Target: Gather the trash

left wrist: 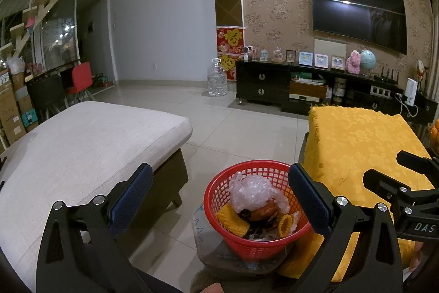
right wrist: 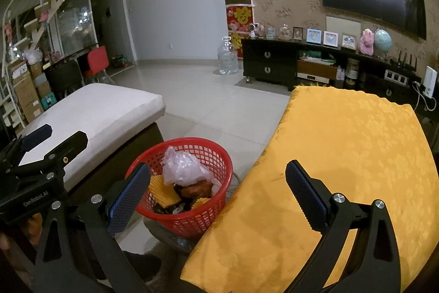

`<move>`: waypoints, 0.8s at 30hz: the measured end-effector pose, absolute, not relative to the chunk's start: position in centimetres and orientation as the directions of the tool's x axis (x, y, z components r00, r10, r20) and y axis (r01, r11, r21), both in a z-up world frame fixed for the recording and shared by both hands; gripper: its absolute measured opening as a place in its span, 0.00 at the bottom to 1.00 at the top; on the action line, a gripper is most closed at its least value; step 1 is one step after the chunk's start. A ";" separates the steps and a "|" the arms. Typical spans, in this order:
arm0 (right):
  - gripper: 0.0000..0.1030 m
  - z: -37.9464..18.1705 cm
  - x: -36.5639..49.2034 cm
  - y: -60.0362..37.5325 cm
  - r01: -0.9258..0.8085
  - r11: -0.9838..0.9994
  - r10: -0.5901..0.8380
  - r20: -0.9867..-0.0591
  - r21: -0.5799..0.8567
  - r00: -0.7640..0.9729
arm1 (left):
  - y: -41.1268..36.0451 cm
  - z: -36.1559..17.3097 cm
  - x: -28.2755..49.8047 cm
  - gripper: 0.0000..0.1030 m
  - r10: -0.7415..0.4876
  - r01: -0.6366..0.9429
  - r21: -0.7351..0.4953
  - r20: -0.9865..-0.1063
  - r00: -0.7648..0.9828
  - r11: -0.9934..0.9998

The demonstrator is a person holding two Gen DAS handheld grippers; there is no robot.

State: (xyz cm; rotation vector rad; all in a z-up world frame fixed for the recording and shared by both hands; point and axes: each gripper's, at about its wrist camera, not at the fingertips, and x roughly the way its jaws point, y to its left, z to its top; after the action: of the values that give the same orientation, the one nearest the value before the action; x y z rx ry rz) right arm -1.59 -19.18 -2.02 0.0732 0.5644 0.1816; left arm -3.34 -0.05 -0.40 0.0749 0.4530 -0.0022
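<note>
A red mesh basket (left wrist: pixel 247 241) (right wrist: pixel 216 156) stands on the floor between the sofa and the yellow-covered table. It holds crumpled bubble wrap (left wrist: pixel 253 190) (right wrist: pixel 181 167), yellow foam net sleeves (left wrist: pixel 231 219) (right wrist: pixel 162 190) and a brown scrap (left wrist: pixel 266 210) (right wrist: pixel 196 188). My left gripper (left wrist: pixel 219 197) is open above the basket, nothing between its fingers. My right gripper (right wrist: pixel 218 190) is open too, straddling the basket's right rim and the table's edge, empty. Each gripper's body shows at the side of the other's view.
A yellow tablecloth (left wrist: pixel 356 145) (right wrist: pixel 343 156) covers the table on the right. A beige sofa cushion (left wrist: pixel 82 145) (right wrist: pixel 101 109) lies left. Tiled floor (left wrist: pixel 233 123) stretches ahead to a dark TV cabinet (left wrist: pixel 288 84) and a large water bottle (left wrist: pixel 217 79).
</note>
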 end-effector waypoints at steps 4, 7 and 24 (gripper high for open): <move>0.93 -2.1 -1.7 -19.2 -0.152 0.981 0.192 -0.526 0.118 0.829 | -0.1 -0.4 -3.3 0.92 0.015 0.019 0.073 -0.438 0.899 0.997; 0.93 -2.2 -1.6 -19.2 -0.153 0.981 0.193 -0.527 0.118 0.827 | -0.1 -0.4 -3.4 0.92 0.015 0.019 0.073 -0.438 0.899 0.997; 0.93 -2.2 -1.6 -19.3 -0.153 0.981 0.193 -0.529 0.118 0.826 | -0.2 -0.4 -3.4 0.92 0.012 0.021 0.072 -0.433 0.901 0.997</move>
State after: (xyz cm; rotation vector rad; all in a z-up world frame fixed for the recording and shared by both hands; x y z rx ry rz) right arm -1.62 -19.33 -2.18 0.0717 0.5695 0.1840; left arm -3.37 -0.22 -0.35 0.0758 0.4486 -0.0049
